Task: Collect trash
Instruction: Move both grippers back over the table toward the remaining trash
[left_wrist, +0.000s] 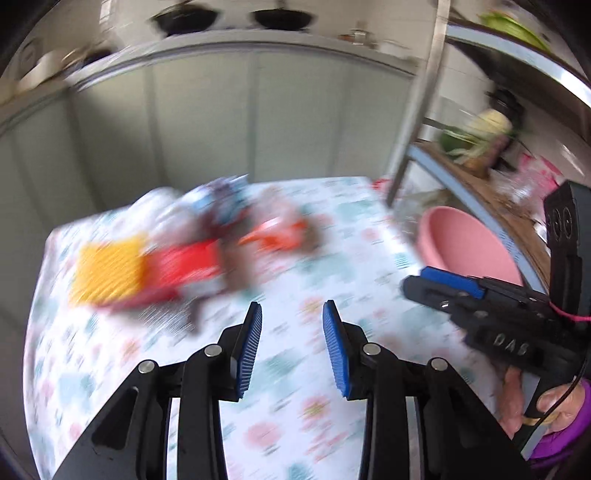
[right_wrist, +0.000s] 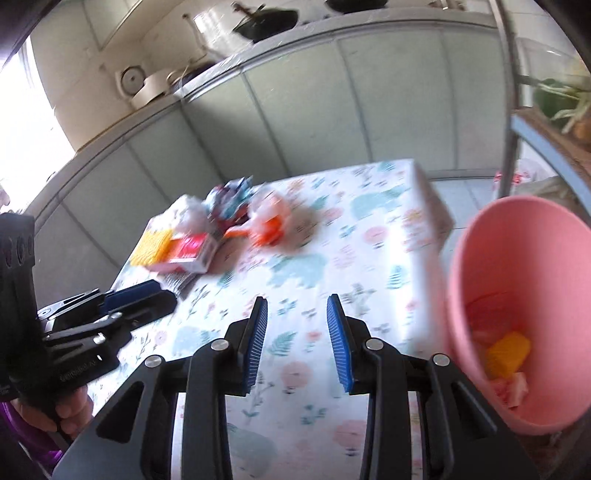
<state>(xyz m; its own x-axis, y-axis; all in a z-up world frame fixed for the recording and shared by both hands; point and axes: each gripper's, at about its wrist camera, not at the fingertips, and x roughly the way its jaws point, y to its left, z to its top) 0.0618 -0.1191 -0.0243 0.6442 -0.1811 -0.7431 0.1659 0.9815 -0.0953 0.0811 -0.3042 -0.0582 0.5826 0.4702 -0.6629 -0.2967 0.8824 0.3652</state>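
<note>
While both tongs, left (left_wrist: 291, 347) and right (right_wrist: 297, 343), hung spread and empty, I faced the wrappers (right_wrist: 207, 236) ahead. The pink bin (right_wrist: 517, 295) waited right of them, handy for drops.

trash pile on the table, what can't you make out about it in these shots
- Trash pile, left wrist view: motion blur smears the wrappers; no labels or item count.
- Same pile, right wrist view: small and blurred.
- Pink bin, left wrist view: the right gripper and a shelf rail hide its contents.
</note>
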